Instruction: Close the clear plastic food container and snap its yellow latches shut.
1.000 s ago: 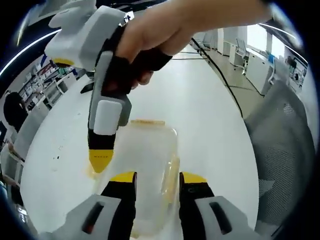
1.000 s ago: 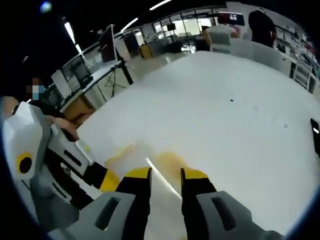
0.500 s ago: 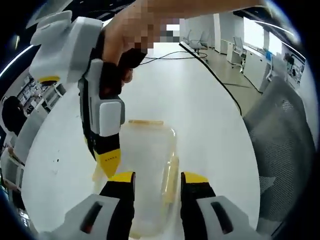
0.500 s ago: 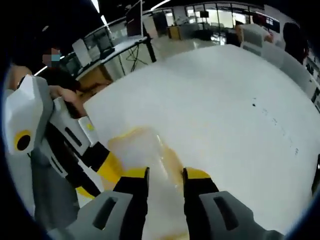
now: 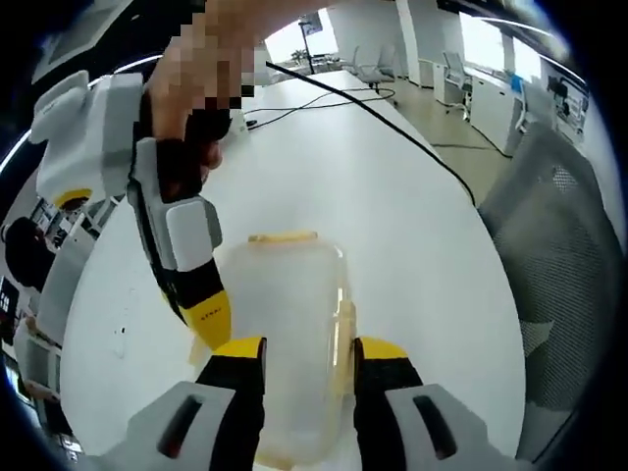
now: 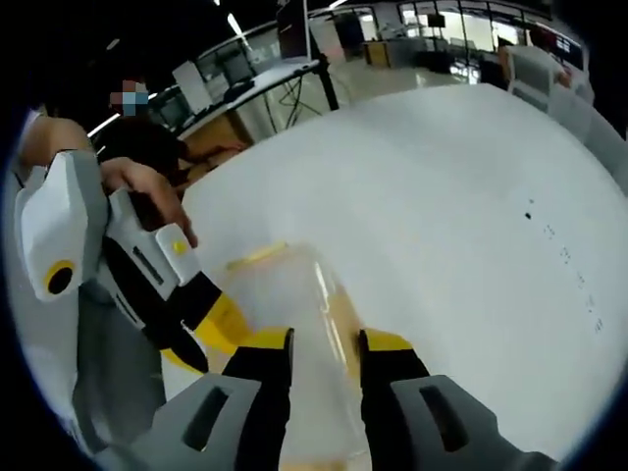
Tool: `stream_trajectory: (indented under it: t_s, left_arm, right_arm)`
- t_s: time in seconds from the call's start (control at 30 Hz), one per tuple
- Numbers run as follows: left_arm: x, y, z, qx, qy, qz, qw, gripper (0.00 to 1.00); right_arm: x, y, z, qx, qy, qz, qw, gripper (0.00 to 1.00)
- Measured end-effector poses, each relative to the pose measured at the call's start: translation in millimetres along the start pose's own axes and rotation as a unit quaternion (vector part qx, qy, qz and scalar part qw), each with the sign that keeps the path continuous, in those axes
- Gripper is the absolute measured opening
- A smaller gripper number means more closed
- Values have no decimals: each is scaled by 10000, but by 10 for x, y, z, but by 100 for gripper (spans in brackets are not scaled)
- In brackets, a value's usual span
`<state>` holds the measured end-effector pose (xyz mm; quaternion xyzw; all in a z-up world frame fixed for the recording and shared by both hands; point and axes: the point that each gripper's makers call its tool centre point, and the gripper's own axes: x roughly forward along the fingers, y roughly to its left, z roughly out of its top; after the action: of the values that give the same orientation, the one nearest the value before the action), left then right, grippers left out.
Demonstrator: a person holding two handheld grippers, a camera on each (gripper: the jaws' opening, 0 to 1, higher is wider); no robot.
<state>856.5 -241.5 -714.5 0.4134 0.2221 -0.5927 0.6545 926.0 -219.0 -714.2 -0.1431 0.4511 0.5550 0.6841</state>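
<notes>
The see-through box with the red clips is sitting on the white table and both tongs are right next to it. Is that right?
Not quite: the clips are yellow, not red, as the left gripper view shows. The rest holds: the see-through box sits on the white table, with the left tongs and right tongs right beside it.

Open office: white tabletop, grey mesh chair beside it, black cable trailing across, bright windows beyond.

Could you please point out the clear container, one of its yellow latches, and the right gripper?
clear container (image 5: pixel 285 334), left gripper view, on its lid.
yellow latch (image 5: pixel 283 236), left gripper view, on the far-edge strip.
right gripper (image 5: pixel 208 316), left gripper view, on its yellow tip beside the container.
</notes>
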Motion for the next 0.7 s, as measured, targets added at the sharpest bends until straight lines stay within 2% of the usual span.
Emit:
stream_trajectory:
  t_s: [0.13, 0.17, 0.3, 0.43, 0.7]
  left_arm:
    - [13, -2, 0, 186, 95, -7, 9998, 30]
    - [16, -1, 0, 195, 102, -3, 9998, 30]
    - [30, -6, 1, 265, 149, 59, 9995, 31]
    - [46, -12, -14, 655, 267, 147, 9974, 32]
    - [51, -5, -20, 650, 360, 263, 9969, 31]
  right_arm:
    - [36, 72, -97, 7, 357, 210, 9991, 36]
    - [48, 73, -75, -30, 311, 214, 9993, 36]
    - [27, 67, -75, -114, 399, 254, 9988, 36]
    - [20, 60, -82, -154, 415, 280, 9986, 35]
    - [33, 60, -92, -154, 479, 405, 9979, 34]
